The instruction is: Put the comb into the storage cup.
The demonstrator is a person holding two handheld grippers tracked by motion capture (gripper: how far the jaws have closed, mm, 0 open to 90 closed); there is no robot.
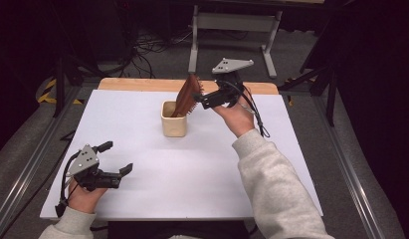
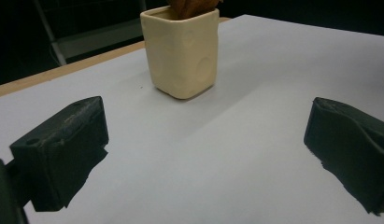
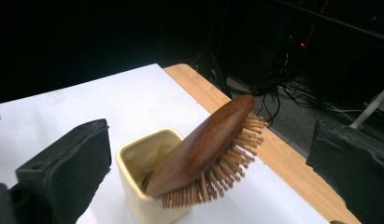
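A cream square cup [image 1: 173, 119] stands on the white table [image 1: 157, 164], a little behind its middle. A brown wooden hairbrush [image 1: 188, 95] leans out of the cup, handle down, its head tilted to the right. My right gripper [image 1: 201, 99] hovers just right of the brush head, open, with nothing between its jaws. In the right gripper view the hairbrush [image 3: 206, 147] and cup [image 3: 143, 184] lie ahead between the wide jaws. My left gripper [image 1: 117, 158] rests open near the front left corner. The left gripper view looks across bare table at the cup [image 2: 182, 51].
A wooden strip [image 1: 137, 83] runs along the table's far edge. Behind it on the floor are a grey metal stand [image 1: 232, 30] and loose cables [image 1: 147, 47]. Metal rails [image 1: 351, 169] flank the table on both sides.
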